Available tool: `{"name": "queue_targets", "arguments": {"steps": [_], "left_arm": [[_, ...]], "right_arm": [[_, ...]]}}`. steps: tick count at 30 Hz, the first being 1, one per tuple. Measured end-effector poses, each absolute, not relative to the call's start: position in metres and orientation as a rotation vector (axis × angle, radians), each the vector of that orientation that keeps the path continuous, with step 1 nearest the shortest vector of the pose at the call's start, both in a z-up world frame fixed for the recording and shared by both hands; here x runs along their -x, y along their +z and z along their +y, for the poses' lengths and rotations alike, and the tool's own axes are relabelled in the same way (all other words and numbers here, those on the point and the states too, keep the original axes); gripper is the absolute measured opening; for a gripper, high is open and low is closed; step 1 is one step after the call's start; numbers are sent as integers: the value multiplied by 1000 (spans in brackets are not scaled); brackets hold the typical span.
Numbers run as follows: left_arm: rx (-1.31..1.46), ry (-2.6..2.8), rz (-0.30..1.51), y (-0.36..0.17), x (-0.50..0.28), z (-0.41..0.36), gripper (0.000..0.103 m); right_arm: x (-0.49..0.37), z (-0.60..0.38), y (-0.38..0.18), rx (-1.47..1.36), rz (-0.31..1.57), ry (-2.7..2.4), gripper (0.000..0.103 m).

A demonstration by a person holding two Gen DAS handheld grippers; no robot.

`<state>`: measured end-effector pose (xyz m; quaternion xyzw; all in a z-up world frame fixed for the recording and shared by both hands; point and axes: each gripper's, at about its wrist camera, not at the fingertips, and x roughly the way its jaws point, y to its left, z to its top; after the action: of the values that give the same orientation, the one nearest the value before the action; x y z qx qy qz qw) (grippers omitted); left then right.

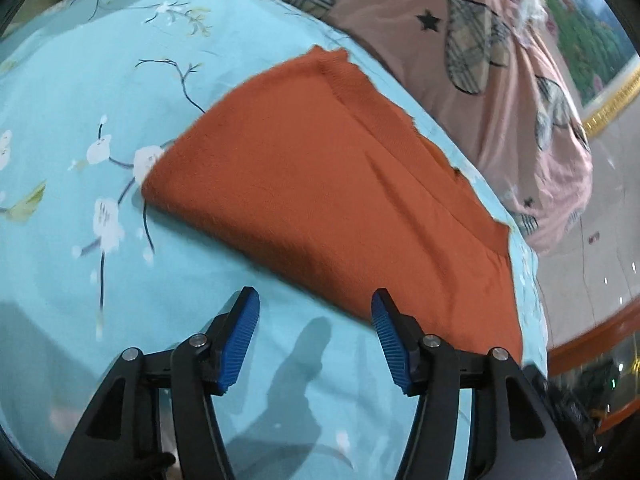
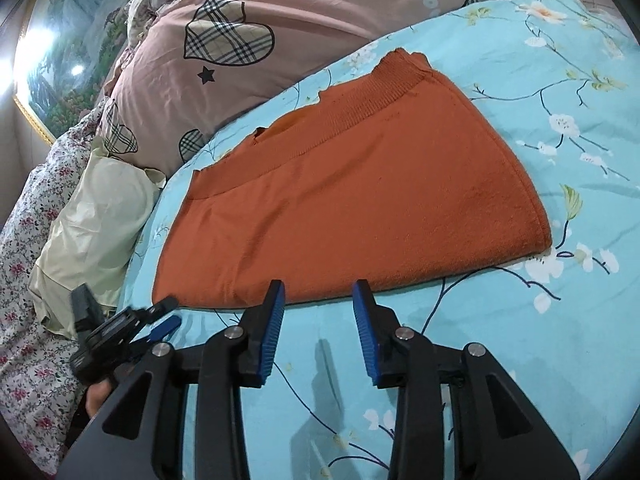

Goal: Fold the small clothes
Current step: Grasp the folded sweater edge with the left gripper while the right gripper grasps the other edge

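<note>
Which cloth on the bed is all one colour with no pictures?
The orange garment, lying folded just past the right tongs. The blue sheet has flowers, and the pink quilt has checked hearts and stars.

Two hand-held grippers of matching build: the left gripper point(image 1: 316, 312) and right gripper point(image 2: 319, 300) each carry black plastic linkage arms with triangular cut-outs, joined by round silver pivot screws. Both sets of fingers point(image 1: 246, 334) point(image 2: 366, 330) are faced with ribbed blue pads. A patch of bare skin point(image 2: 98, 398) shows beneath the left gripper's black body.
</note>
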<state>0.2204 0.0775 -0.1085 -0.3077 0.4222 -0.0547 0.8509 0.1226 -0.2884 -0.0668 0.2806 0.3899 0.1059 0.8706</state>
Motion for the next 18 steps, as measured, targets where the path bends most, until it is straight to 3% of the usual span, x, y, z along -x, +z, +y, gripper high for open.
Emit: {"name": "queue_targets", "arguments": {"steps": [7,10,13,15,17,18], "left_arm": [[721,-43,805,-112,-266,107,56],[697,-5,794,-113,-276,109,43],[691,6,792,-111,-280,110,40],[680,11,793,-108,-280,111,31],[661,2,791,-102,-281,107,14],[629,-6,780,-94,-281,102,12]], "right_arm": [[-128,-292,-65,-587,811,231,38],[-134,-298,-67,-593,816,222,38],[-141,-305,-70,-604,824,216,38],[-146,-309,-70,-603,822,213,38],[-151,-313,-69,-591,824,208,38],[-155,-315,-68,-583,824,200,38]]}}
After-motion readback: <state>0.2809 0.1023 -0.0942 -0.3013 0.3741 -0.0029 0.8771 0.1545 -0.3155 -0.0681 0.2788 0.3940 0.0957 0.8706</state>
